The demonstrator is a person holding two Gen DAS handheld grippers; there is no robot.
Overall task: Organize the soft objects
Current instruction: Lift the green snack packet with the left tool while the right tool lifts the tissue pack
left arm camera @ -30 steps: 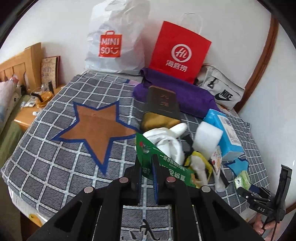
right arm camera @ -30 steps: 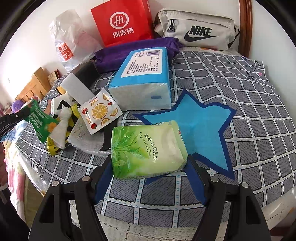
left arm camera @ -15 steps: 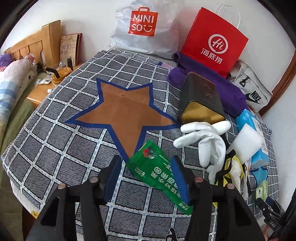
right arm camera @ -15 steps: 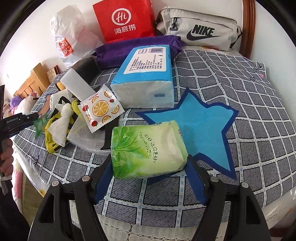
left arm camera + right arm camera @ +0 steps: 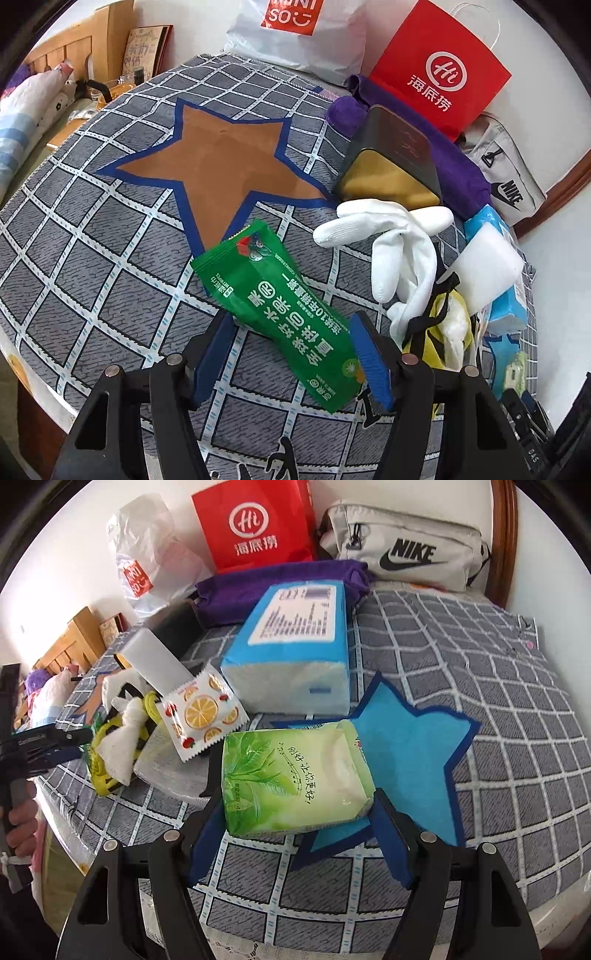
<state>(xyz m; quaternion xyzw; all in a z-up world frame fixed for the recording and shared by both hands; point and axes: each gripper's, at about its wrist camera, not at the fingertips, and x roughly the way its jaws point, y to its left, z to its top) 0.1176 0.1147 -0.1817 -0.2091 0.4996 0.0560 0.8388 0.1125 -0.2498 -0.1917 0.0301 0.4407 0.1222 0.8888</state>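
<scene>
A green snack packet (image 5: 280,310) lies on the grey checked cloth, its top corner near the tip of the brown star (image 5: 225,162). My left gripper (image 5: 291,354) is open, its blue pads on either side of the packet's lower half. A green tissue pack (image 5: 295,779) sits at the edge of the blue star (image 5: 406,746) between the pads of my right gripper (image 5: 299,834), which looks open around it. A white glove (image 5: 399,243), a white foam block (image 5: 487,269), a blue tissue pack (image 5: 295,646) and an orange-print sachet (image 5: 203,712) lie between the two stars.
A dark tin (image 5: 391,162), a purple towel (image 5: 280,579), a red paper bag (image 5: 439,66), a white Miniso bag (image 5: 295,33) and a grey Nike pouch (image 5: 402,550) stand along the back. Yellow-black items (image 5: 110,746) lie by the glove. The table edge is close below both grippers.
My left gripper opened and let go of the green packet, which now lies flat on the cloth by the brown star. The right gripper stayed around the green tissue pack.
</scene>
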